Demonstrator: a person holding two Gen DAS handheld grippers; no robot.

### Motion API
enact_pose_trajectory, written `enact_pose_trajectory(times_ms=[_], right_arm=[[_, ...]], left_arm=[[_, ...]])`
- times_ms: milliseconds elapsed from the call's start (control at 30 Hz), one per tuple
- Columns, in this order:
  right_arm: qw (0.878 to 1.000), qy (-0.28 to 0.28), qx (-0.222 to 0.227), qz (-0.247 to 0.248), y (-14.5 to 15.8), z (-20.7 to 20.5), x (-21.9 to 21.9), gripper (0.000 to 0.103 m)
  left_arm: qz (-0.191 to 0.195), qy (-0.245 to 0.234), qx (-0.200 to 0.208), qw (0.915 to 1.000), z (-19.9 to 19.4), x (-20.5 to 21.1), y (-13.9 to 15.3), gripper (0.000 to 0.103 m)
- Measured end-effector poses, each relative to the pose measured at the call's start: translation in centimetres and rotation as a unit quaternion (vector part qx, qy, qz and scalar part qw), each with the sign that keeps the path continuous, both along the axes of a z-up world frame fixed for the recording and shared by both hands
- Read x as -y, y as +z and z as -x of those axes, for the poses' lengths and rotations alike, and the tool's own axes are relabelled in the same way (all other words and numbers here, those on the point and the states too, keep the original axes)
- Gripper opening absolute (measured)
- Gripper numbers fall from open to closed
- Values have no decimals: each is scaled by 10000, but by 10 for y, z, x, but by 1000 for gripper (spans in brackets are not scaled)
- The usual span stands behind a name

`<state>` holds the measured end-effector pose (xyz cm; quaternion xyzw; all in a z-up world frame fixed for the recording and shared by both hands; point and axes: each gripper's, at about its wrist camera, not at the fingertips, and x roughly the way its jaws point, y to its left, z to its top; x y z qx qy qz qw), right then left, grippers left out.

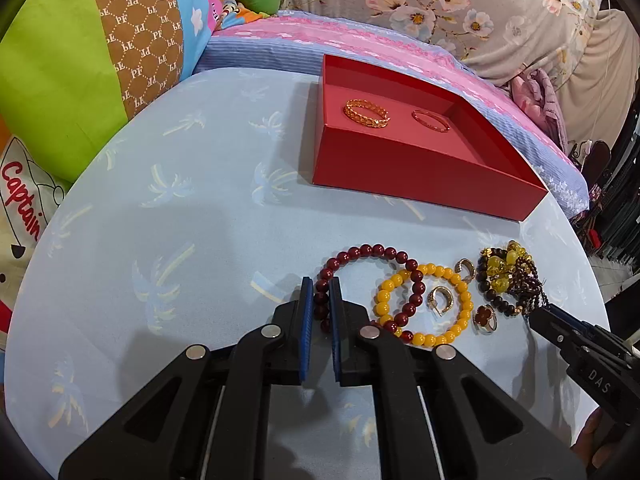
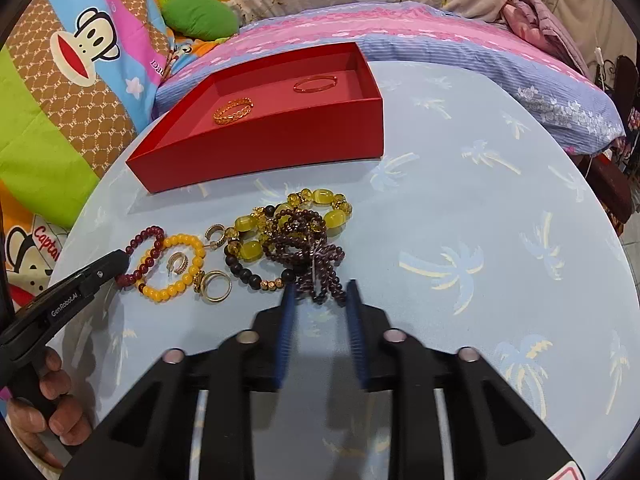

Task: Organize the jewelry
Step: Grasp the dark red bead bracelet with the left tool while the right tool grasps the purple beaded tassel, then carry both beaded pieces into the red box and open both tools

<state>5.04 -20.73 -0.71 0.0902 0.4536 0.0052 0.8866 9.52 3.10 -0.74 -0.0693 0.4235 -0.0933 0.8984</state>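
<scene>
Your left tongs (image 1: 321, 300) clamp the dark red bead bracelet (image 1: 370, 252) on the tabletop (image 1: 180, 240); your right tongs (image 2: 320, 292) straddle the purple bead strand (image 2: 320, 256), not yet pinching. Yellow bracelet (image 1: 440, 272) overlaps the red one; red tray (image 1: 420, 176) sits beyond.

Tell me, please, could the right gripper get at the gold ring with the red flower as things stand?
Probably yes. The ring lies in the open on the table, just left of the right gripper, with nothing on top of it. But the jaws straddle the dark purple bead strands, so it would have to let those go first.

red box (image 1: 420, 176), pale blue palm-print cloth (image 1: 180, 208), yellow bead bracelet (image 1: 440, 272)
</scene>
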Motion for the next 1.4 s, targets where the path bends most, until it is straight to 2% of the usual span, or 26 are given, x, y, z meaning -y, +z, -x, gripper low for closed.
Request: enact_pose_trajectory(times_ms=[67, 133, 467, 900, 1233, 1400], right_arm=[[10000, 14, 20, -53, 1, 1, 1, 8], [9999, 2, 69, -80, 4, 3, 2, 4], [9985, -21, 497, -229, 38, 15, 9, 4], [9945, -142, 840, -605, 74, 23, 27, 4], [9902, -62, 1290, -524, 113, -11, 39, 4], [9889, 35, 1340, -640, 120, -39, 42, 4]], left_arm=[[0, 0, 0, 10000, 0, 0, 0, 8], [-1, 0, 1, 10000, 0, 0, 0, 8], [-22, 1, 94, 10000, 10, -1, 8, 8], [89, -292, 470, 9984, 26, 5, 58, 8], [162, -535, 854, 9948, 1, 19, 108, 8], [222, -653, 999, 9926, -23, 30, 125, 8]])
